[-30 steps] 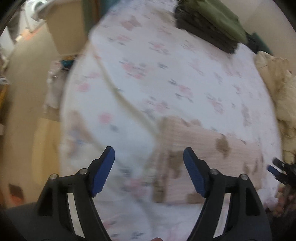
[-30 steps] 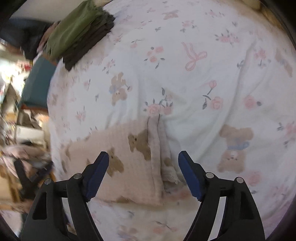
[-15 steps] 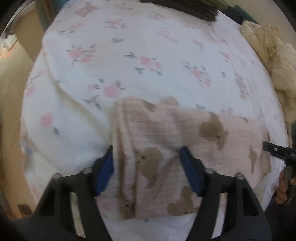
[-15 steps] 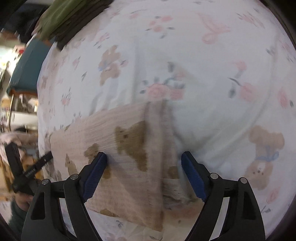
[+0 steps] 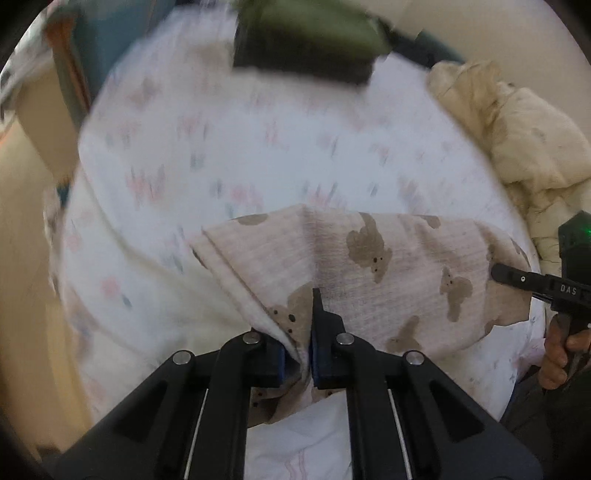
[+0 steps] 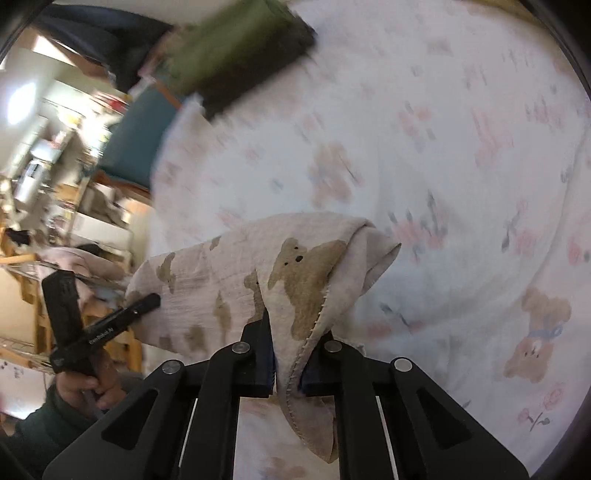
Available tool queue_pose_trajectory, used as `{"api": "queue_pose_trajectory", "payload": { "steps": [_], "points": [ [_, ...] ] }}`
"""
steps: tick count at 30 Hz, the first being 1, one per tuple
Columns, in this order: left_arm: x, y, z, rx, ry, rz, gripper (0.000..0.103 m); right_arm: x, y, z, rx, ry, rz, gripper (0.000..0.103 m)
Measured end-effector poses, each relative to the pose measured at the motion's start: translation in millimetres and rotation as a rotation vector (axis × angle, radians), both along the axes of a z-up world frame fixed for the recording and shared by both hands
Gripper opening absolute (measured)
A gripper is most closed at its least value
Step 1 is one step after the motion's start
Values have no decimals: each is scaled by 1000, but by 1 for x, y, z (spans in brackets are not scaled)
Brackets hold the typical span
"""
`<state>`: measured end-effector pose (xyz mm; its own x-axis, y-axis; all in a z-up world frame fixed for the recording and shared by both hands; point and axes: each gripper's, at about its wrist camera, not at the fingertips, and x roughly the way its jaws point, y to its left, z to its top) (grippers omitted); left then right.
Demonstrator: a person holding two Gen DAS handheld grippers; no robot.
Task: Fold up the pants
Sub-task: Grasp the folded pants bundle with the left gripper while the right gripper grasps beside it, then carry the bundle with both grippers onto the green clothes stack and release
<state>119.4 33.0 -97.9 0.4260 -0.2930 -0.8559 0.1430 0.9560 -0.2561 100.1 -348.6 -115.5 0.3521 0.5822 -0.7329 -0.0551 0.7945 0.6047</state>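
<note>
The pants [image 5: 369, 266], beige with brown bear prints, are held over the bed [image 5: 258, 155], which is covered by a white sheet with pink flowers and bears. In the left wrist view, the left hand-held gripper [image 5: 299, 354] is seen clamped on a bunched edge of the pants, with the fabric pressed between its blue pads. At the right edge of this view, the right hand-held gripper [image 5: 535, 284] is seen against the other end of the cloth.

In the right wrist view, the right hand-held gripper [image 6: 288, 369] is closed on a stitched edge of the pants [image 6: 229, 288], and part of the cloth hangs below the jaws. The left hand-held gripper [image 6: 122, 317] is seen at the far left end. A stack of folded clothes [image 5: 306, 33], green on top and dark below, lies at the far side of the bed. A cream blanket [image 5: 517, 140] is heaped at the right.
</note>
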Motion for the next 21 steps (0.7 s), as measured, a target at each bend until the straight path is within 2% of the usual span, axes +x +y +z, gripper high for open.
{"api": "queue_pose_trajectory", "payload": {
  "steps": [3,5,11,13,17,21],
  "points": [
    [13,13,32,-29,-57,22,7,8,3,27,15,-66,17,9],
    [30,15,52,-17,-100,19,7,22,4,47,1,-112,32,9],
    [107,17,101,27,-231,12,7,108,11,109,-41,-263,52,9],
    [148,22,120,27,-272,17,7,154,16,131,-79,-314,54,9],
    [247,26,143,39,-334,26,7,247,23,154,-121,-368,46,9],
    [346,20,145,121,-361,30,7,347,36,165,-186,-402,40,9]
  ]
}}
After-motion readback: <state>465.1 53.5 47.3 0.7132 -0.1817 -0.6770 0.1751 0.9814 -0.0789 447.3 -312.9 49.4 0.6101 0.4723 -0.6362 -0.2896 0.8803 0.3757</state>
